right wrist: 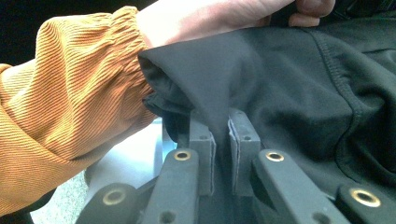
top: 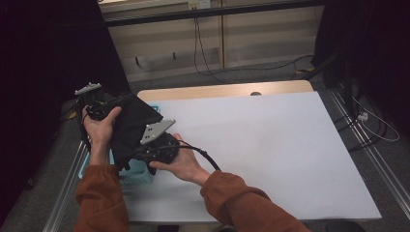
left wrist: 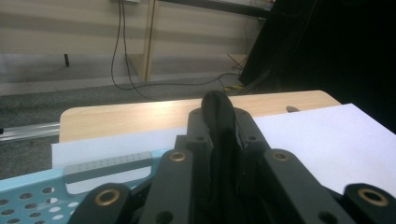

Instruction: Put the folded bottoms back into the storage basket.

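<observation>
Black garment [top: 130, 128] | stretched between both tongs | left tongs [left wrist: 219, 121] pinching it | right tongs [right wrist: 223, 140] pinching it

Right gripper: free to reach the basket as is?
Probably not. The right gripper is shut on the black cloth, which hangs over the blue basket, so it would need to let go first.

Dim room, pale table at centre frame

A wooden table [top: 227, 90] under a white sheet [top: 270, 150] filled the middle; grey carpet floor [top: 217, 77] lay beyond, black cables [top: 203, 58] trailed down the beige panelled wall [top: 164, 43] at the top, and dark curtains [top: 43, 58] closed both upper corners.
</observation>
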Available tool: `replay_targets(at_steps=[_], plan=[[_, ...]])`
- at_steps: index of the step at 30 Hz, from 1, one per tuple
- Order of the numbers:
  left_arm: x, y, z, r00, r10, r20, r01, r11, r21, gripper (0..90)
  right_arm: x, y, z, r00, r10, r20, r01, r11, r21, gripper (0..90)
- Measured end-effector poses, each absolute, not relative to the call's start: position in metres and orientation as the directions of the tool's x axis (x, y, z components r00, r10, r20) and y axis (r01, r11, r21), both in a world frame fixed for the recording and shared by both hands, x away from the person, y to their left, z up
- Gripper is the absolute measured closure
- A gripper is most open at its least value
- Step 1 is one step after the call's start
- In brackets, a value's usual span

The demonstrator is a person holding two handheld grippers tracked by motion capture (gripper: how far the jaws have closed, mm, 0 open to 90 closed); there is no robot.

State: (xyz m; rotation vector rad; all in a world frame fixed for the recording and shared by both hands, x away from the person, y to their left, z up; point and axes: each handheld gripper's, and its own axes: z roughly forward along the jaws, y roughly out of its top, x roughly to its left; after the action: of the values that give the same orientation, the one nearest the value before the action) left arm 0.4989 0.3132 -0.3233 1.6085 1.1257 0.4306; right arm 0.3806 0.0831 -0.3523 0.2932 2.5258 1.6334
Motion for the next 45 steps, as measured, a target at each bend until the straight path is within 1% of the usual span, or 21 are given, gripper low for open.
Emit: replay_targets(at_steps=[11,24,29,34,45], plan=[[0.501,0.321,-0.327,0.472,0.846,-0.250,0.450,0.013,0.893,79.8,0.384,0.095,-0.357,-0.975,0.223,0.014,0.106,0.405,0.908,83.2],[0.505,0.334,-0.336,0.459,0.850,-0.257,0.456,0.023,0.890,79.7,0.388,0.107,-0.364,-0.974,0.227,0.026,0.119,0.406,0.906,83.2],[0.507,0.340,-0.342,0.458,0.848,-0.267,0.458,0.033,0.888,79.6,0.390,0.113,-0.366,-0.973,0.229,0.023,0.118,0.412,0.903,83.2],[0.510,0.344,-0.349,0.449,0.858,-0.250,0.464,0.015,0.886,79.5,0.392,0.119,-0.371,-0.971,0.237,0.020,0.122,0.425,0.897,83.2],[0.515,0.350,-0.361,0.435,0.865,-0.250,0.483,0.010,0.876,79.4,0.396,0.128,-0.380,-0.968,0.248,0.027,0.136,0.433,0.891,83.2]])
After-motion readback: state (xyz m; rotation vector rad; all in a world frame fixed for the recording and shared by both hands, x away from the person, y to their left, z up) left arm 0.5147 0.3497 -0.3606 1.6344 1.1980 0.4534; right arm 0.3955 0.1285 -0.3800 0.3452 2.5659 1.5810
